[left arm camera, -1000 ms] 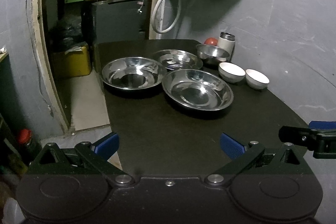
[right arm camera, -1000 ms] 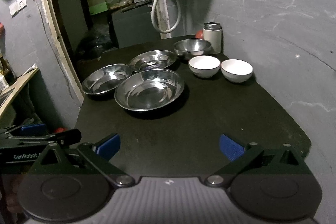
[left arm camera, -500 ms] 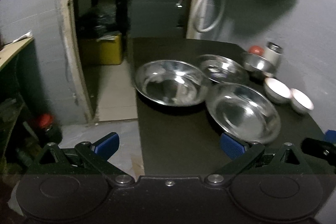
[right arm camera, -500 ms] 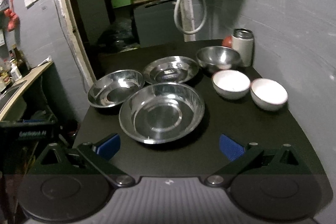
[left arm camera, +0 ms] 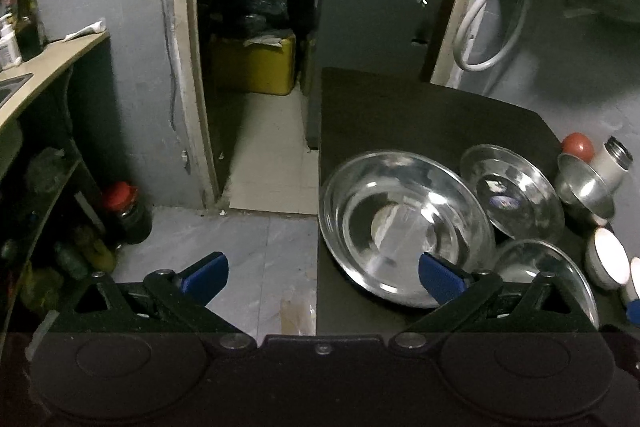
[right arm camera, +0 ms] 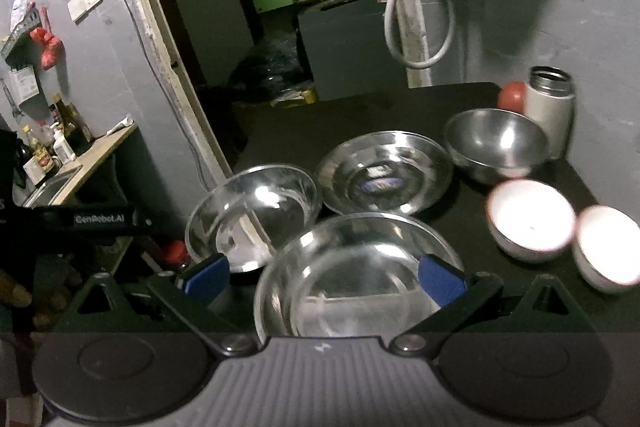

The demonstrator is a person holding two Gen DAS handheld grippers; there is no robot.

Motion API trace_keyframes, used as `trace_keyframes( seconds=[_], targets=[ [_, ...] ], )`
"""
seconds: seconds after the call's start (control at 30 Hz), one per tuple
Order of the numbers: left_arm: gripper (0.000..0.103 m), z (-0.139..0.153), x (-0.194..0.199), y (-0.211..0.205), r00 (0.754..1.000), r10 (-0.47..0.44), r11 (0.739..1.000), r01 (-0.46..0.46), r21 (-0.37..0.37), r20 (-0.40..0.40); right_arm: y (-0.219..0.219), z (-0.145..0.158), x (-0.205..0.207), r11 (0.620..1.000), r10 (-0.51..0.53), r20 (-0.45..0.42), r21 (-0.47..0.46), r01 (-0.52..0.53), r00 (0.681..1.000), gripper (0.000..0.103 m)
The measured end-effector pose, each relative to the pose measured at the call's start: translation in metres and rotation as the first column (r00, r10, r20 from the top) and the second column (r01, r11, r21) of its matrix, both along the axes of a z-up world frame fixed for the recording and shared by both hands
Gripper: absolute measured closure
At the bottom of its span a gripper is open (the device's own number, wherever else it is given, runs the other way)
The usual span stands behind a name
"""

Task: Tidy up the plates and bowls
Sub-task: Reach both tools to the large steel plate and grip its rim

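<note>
Grey plaster walls surround a matte black table [right arm camera: 532,307] bearing three shallow, mirror-bright steel plates [right arm camera: 356,283], a deeper steel bowl [right arm camera: 496,147] and two glossy white ceramic bowls [right arm camera: 530,223] along its right side. Left gripper [left arm camera: 322,273] and right gripper [right arm camera: 324,275] both gape wide, empty.

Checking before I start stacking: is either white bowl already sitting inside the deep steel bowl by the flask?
No, in the right wrist view both white bowls sit on the table, apart from the empty steel bowl.
</note>
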State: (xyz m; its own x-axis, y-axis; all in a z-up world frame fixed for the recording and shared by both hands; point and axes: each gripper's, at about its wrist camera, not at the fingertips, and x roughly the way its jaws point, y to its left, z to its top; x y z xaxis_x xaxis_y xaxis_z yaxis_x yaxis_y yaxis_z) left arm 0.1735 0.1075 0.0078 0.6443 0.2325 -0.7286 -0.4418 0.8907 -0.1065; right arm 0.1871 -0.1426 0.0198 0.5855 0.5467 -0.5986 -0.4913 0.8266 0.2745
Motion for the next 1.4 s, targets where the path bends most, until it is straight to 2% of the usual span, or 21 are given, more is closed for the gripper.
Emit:
trace_keyframes(
  seconds=[0.1,0.23,0.43,0.6,0.8,0.93,1.07,1.13,1.23,1.4],
  targets=[
    [0.010,-0.004,0.018,0.017,0.999,-0.036,0.999,0.036,-0.012,0.000,0.019,-0.002,0.018,1.000,0.001,-0.015,-0.002,-0.001,1.000,0.003],
    [0.017,-0.010,0.039,0.036,0.995,-0.104,0.994,0.104,-0.034,0.001,0.045,-0.010,0.039,1.000,-0.008,-0.053,-0.018,0.007,0.999,0.014],
    [0.032,-0.027,0.057,0.055,0.989,-0.146,0.984,0.145,-0.106,-0.004,0.072,-0.019,0.061,0.999,-0.020,-0.087,-0.046,0.016,0.996,0.029],
    [0.057,-0.035,0.063,0.063,0.985,-0.175,0.973,0.173,-0.154,0.003,0.089,-0.023,0.075,0.997,-0.030,-0.108,-0.074,0.022,0.994,0.043],
    [0.074,-0.042,0.068,0.065,0.978,-0.206,0.958,0.205,-0.200,0.013,0.102,-0.029,0.085,0.992,-0.055,-0.156,-0.123,0.036,0.986,0.056],
    [0.079,-0.044,0.071,0.067,0.978,-0.209,0.957,0.206,-0.202,0.007,0.107,-0.031,0.093,0.988,-0.067,-0.190,-0.149,0.038,0.979,0.059],
    [0.090,-0.047,0.074,0.071,0.978,-0.211,0.957,0.204,-0.208,-0.010,0.109,-0.033,0.102,0.988,-0.067,-0.231,-0.153,0.031,0.971,0.061],
    [0.094,-0.049,0.076,0.073,0.976,-0.216,0.957,0.207,-0.205,-0.023,0.108,-0.035,0.107,0.988,-0.071,-0.248,-0.150,0.034,0.966,0.068],
    [0.094,-0.049,0.076,0.075,0.976,-0.215,0.957,0.207,-0.204,-0.020,0.104,-0.036,0.111,0.988,-0.083,-0.252,-0.147,0.047,0.964,0.089],
    [0.096,-0.050,0.072,0.083,0.984,-0.175,0.961,0.167,-0.221,-0.019,0.101,-0.037,0.106,0.995,-0.063,-0.250,-0.093,0.041,0.966,0.094]
  ],
)
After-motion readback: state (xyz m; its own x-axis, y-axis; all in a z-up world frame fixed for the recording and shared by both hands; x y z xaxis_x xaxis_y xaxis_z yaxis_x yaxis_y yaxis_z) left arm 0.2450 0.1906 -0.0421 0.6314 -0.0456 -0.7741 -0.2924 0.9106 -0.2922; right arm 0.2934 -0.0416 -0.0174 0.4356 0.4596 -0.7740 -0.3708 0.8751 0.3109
